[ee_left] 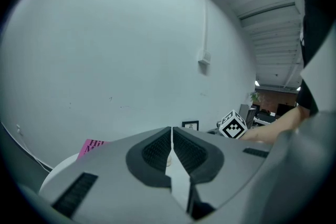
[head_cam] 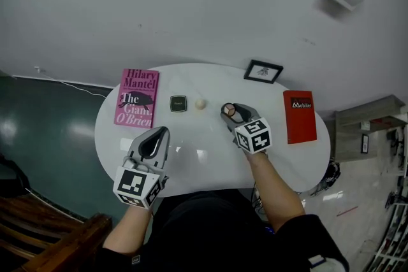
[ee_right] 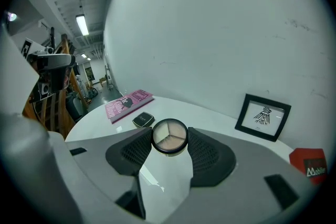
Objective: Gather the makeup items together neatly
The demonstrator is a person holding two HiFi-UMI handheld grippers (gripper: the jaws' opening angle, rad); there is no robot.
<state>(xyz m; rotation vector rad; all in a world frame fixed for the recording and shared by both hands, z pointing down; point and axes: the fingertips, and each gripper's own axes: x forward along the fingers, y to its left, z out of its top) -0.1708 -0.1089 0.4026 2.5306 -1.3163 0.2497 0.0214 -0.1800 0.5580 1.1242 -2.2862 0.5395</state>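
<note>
On the white oval table (head_cam: 191,162) lie a dark square compact (head_cam: 178,104) and, just right of it, a small cream sponge (head_cam: 201,103). My right gripper (head_cam: 229,111) is shut on a round three-shade powder palette (ee_right: 169,137), held just above the table to the right of the sponge. The square compact (ee_right: 143,120) shows ahead and left of that palette. Near the table's front left edge my left gripper (head_cam: 159,132) is shut with nothing in it; in its own view the left gripper (ee_left: 171,136) has its pads pressed together.
A pink book (head_cam: 136,97) lies at the table's left, a red book (head_cam: 299,116) at its right. A black picture frame (head_cam: 262,71) stands at the back against the wall. The right gripper's marker cube (ee_left: 232,125) appears in the left gripper view.
</note>
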